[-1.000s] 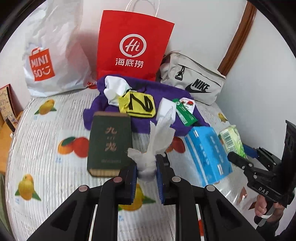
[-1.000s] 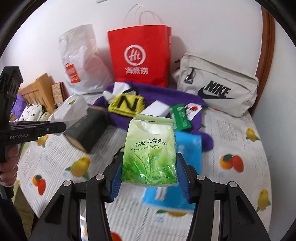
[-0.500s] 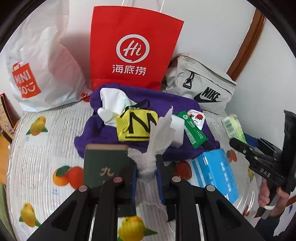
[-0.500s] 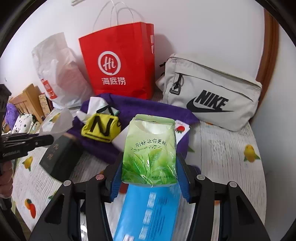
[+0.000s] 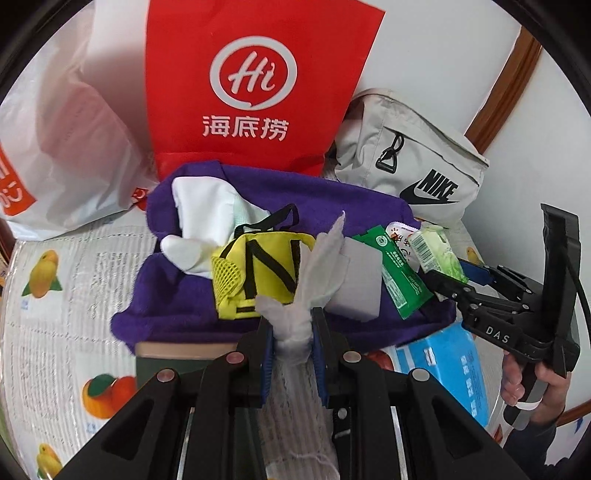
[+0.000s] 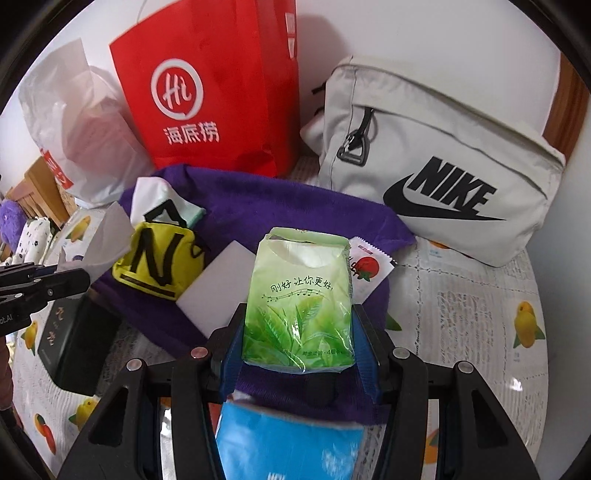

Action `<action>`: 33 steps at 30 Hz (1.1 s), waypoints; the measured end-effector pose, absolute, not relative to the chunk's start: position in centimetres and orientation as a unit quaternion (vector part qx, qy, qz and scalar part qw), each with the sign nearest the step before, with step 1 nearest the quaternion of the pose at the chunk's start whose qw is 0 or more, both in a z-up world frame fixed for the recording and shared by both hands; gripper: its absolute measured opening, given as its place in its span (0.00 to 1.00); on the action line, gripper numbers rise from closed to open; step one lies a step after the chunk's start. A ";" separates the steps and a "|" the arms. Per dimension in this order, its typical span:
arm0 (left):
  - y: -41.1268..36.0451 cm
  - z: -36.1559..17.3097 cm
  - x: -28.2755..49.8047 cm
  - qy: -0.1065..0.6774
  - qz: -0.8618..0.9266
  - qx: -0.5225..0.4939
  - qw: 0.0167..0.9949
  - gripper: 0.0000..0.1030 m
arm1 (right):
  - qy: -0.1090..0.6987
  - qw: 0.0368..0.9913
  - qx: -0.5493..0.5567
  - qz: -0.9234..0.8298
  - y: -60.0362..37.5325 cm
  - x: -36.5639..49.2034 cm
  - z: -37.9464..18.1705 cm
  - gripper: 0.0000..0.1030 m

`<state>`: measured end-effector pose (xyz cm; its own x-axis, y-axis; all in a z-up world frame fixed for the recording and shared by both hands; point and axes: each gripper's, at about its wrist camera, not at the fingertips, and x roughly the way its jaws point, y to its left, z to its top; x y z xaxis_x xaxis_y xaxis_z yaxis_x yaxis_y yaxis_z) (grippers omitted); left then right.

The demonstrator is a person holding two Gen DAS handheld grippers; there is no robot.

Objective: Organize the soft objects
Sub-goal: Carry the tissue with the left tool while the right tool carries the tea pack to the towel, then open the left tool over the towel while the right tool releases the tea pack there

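My left tool (image 5: 291,332) pinched the tissue (image 5: 314,269) at frame centre, my right tool (image 6: 297,343) clamped the green pack (image 6: 299,299). Both hung mid-carry over the purple cloth (image 5: 184,288); next, I judged, came lowering and releasing onto it.

A room in a home: a counter (image 5: 55,295) under a fruit-printed plastic cloth, pushed against a white wall (image 6: 424,33), with shopping bags (image 5: 255,92) (one red, one white), a grey sports bag (image 6: 436,158) and wooden furniture (image 6: 40,184) alongside.
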<state>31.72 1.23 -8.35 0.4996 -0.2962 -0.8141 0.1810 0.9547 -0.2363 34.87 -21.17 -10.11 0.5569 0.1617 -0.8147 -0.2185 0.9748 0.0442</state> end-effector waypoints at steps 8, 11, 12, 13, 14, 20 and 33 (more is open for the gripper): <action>-0.6 -9.5 34.7 0.493 -0.158 -0.062 0.853 0.17 | 0.477 0.872 -0.034 0.109 -21.1 36.8 -11.7 0.51; -1.3 -9.8 36.0 0.499 -0.170 -0.070 0.847 0.17 | 0.486 0.867 -0.035 0.108 -21.3 37.4 -12.3 0.51; -1.5 -9.9 36.4 0.500 -0.173 -0.072 0.845 0.17 | 0.488 0.865 -0.034 0.107 -21.5 37.6 -12.5 0.51; -1.9 -10.1 37.0 0.502 -0.173 -0.071 0.844 0.17 | 0.491 0.864 -0.035 0.107 -21.5 37.9 -12.7 0.51; -2.2 -10.3 37.4 0.504 -0.172 -0.069 0.844 0.17 | 0.493 0.863 -0.036 0.106 -21.6 38.0 -12.9 0.51; -3.2 -12.1 39.7 0.526 -0.165 -0.069 0.831 0.18 | 0.503 0.857 -0.030 0.108 -22.0 39.0 -13.8 0.51; -3.5 -12.5 40.7 0.532 -0.161 -0.080 0.828 0.30 | 0.507 0.853 -0.026 0.122 -21.7 39.8 -14.1 0.70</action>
